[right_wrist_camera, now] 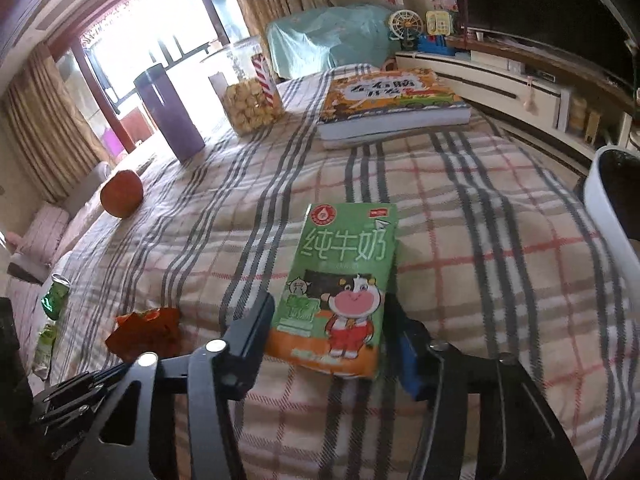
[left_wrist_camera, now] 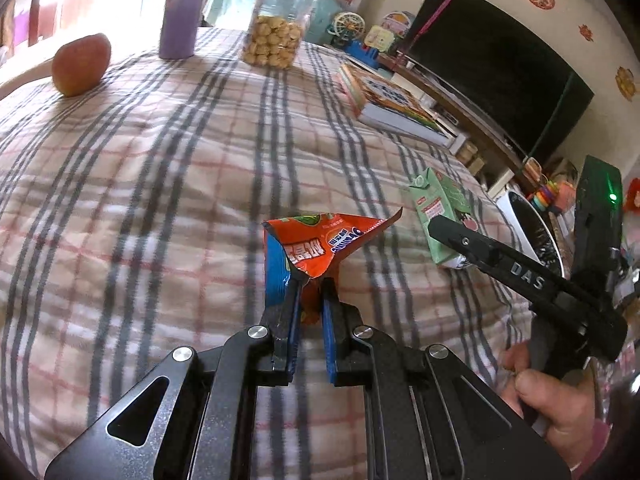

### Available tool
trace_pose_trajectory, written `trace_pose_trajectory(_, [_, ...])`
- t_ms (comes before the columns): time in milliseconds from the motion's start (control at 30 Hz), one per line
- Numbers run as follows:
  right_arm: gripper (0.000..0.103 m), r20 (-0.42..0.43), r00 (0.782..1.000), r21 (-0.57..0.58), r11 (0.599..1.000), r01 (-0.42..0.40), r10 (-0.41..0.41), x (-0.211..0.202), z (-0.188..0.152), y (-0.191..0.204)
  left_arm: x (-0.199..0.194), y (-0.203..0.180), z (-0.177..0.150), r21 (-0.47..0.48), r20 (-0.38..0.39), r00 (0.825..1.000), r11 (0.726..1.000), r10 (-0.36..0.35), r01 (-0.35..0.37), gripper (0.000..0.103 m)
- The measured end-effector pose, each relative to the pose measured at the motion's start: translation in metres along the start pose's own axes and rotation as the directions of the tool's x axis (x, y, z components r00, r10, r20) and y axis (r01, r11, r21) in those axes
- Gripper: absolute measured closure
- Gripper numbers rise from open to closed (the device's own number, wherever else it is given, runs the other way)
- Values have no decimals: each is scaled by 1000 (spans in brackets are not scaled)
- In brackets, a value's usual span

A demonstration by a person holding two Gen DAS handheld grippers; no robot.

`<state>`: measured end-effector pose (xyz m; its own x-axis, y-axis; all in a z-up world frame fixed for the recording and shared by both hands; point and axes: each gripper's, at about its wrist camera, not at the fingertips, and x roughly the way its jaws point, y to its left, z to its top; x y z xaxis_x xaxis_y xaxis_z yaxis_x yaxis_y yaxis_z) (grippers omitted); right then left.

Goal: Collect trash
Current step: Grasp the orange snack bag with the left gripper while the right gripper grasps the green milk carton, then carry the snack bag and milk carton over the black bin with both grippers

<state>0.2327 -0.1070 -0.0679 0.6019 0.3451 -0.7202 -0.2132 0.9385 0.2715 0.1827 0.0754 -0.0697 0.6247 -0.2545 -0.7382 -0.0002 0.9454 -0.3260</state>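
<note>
A table under a plaid cloth, with food, drink and litter lying on it

The plaid cloth (right_wrist_camera: 460,208), cream with grey and red stripes, covers the whole surface. In the right wrist view a green milk carton (right_wrist_camera: 344,276) lies flat at centre frame; a thick book (right_wrist_camera: 392,104) lies at the upper right, a clear jar of biscuits (right_wrist_camera: 250,108) and a purple tumbler (right_wrist_camera: 170,116) stand at the upper left, and an apple (right_wrist_camera: 121,194) sits at the left. At the lower left edge a crushed green can (right_wrist_camera: 55,295) and a pale green wrapper (right_wrist_camera: 45,344) lie near the cloth's border. Whether the red snack wrapper (right_wrist_camera: 146,332) beside them touches the cloth cannot be told.
</note>
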Motion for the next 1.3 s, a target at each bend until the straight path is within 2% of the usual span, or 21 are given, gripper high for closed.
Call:
trace_pose_trajectory(100, [53, 5, 1000, 12, 1000, -16, 16, -13, -5, -9, 2, -12, -1, 20, -5, 1000, 1000, -16, 16, 94])
trace_pose_trajectory(300, [52, -41, 999, 17, 999, -32, 33, -25, -15, -27, 8, -28, -7, 48, -19, 999, 998, -29, 29, 94])
trace_pose_trajectory(400, [43, -26, 999, 54, 998, -29, 31, -26, -11, -34, 8, -29, -8, 50, -21, 999, 998, -24, 26, 94])
trace_pose_trajectory(433, [37, -24, 999, 68, 997, -32, 34, -25, -9, -35, 8, -29, -8, 48, -21, 999, 999, -24, 25, 94])
trace_pose_trajectory(500, [35, -13, 999, 68, 997, -31, 32, -23, -6, -33, 7, -29, -8, 48, -21, 1000, 999, -21, 22, 94])
trace_pose_trajectory(600, [36, -23, 1000, 33, 999, -17, 18, -12, -4, -25, 7, -31, -9, 52, -23, 1000, 999, -16, 17, 94])
trace_pose_trajectory(633, [39, -32, 999, 21, 1000, -12, 12, -9, -4, -23, 6, -32, -9, 52, -25, 1000, 998, -16, 18, 94])
trace_pose_trajectory(700, [55, -36, 999, -7, 1000, 10, -11, -7, -7, -21, 6, -36, -10, 58, -26, 999, 998, -20, 21, 94])
trace_pose_trajectory(967, [55, 19, 1000, 32, 999, -24, 24, -48, -14, -44, 6, -71, -9, 136, -25, 998, 989, -57, 60, 94])
trace_pose_trajectory(1300, [55, 81, 997, 103, 995, -17, 8, -98, -22, -90, 15, -127, -10, 244, -44, 994, 964, -101, 108, 94])
